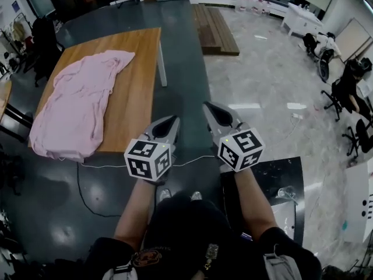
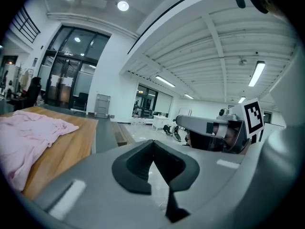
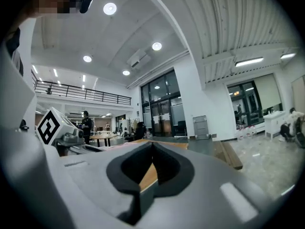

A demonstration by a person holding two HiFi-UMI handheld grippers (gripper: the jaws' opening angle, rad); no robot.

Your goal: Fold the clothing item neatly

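A wide floor, dark grey on the left and pale polished stone on the right, fills most of the head view. On the dark part stands a wooden surface with a white leg at its far right corner. A pink clothing item lies crumpled and unfolded over the left half of the surface, reaching from near the far edge down to the near left corner, where its hem droops just over the near edge. The right half of the surface is bare wood.

A low stack of wooden planks lies on the floor beyond the surface's far right corner.

The person stands off the near right corner of the surface with both forearms stretched forward. The left gripper and the right gripper hang side by side over the floor, well apart from the clothing. Each gripper has its jaws closed tip to tip with nothing between them.

A thin white cable runs along the floor just beside the near edge.
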